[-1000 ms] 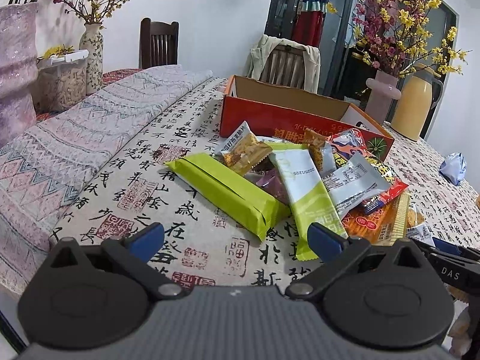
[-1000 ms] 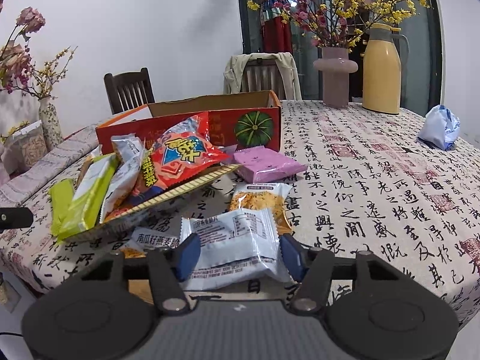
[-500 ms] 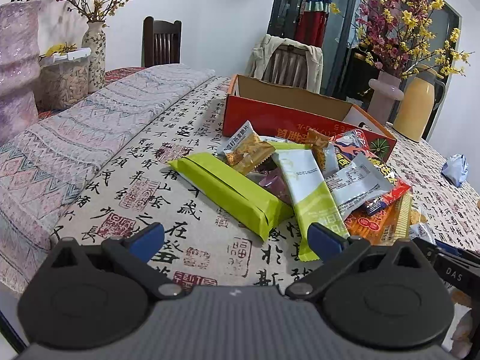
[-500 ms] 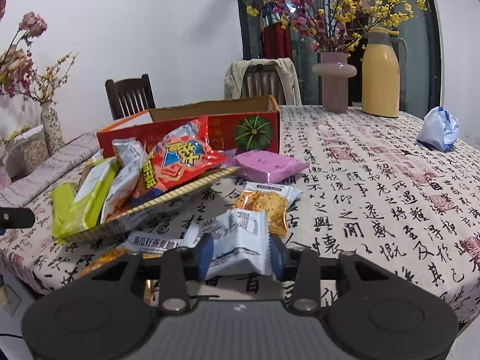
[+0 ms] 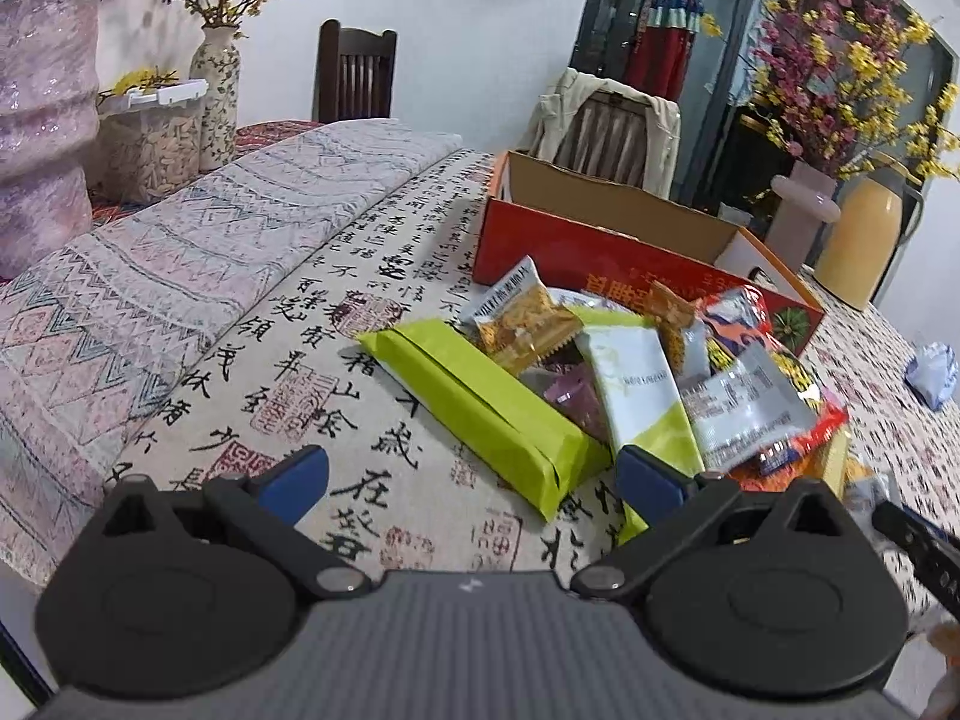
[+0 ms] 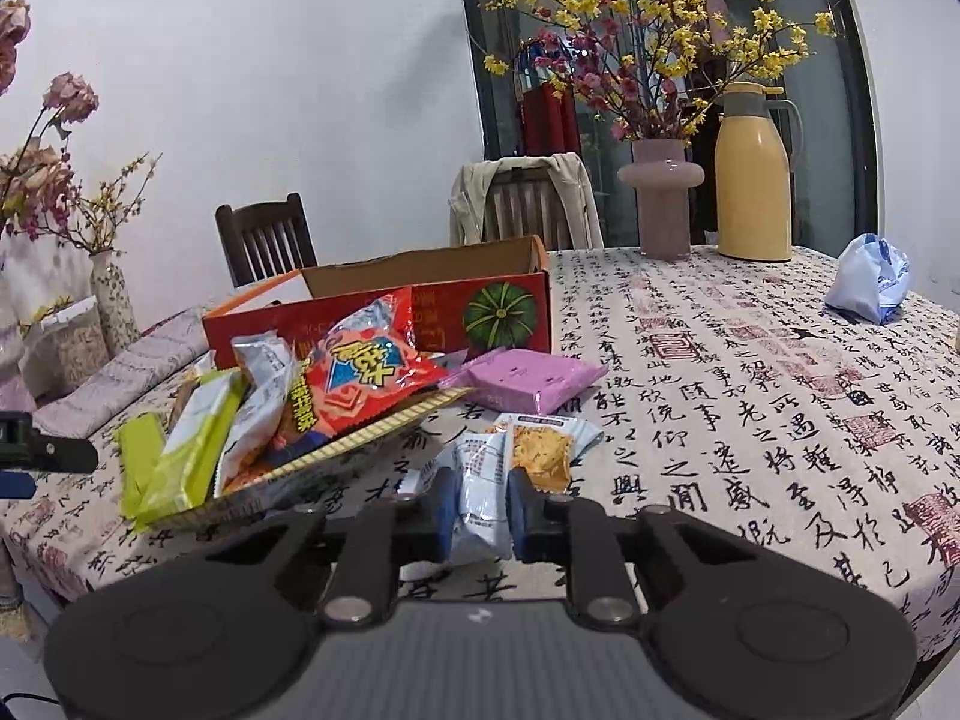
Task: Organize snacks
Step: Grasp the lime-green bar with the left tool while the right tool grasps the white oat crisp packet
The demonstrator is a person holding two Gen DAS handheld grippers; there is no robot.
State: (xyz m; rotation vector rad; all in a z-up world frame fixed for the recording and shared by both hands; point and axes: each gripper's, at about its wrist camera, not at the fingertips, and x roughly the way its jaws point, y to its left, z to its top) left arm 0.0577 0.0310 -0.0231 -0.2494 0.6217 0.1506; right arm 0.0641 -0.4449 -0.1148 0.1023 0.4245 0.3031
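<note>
Your left gripper stands wide over the desk, nothing between its blue pads — the near end of the green pack lies just ahead of the gap, and the white-and-green pack touches the right pad. Behind them the snacks are heaped: an orange cracker pack on top at the left, a purple one tucked underneath, a grey pack to the right. The red box sits open beyond the pile.

Your right gripper is pinched narrow on the white pack, which crumples upright between the pads. An orange-fronted pack lies just behind it, possibly touching — the view is too tight to say. Left of it the pile rests on a yellow-edged pack, with a red bag on top. A purple pack lies in front of the red box's right end. Far right, a blue-white bag sits well apart.
</note>
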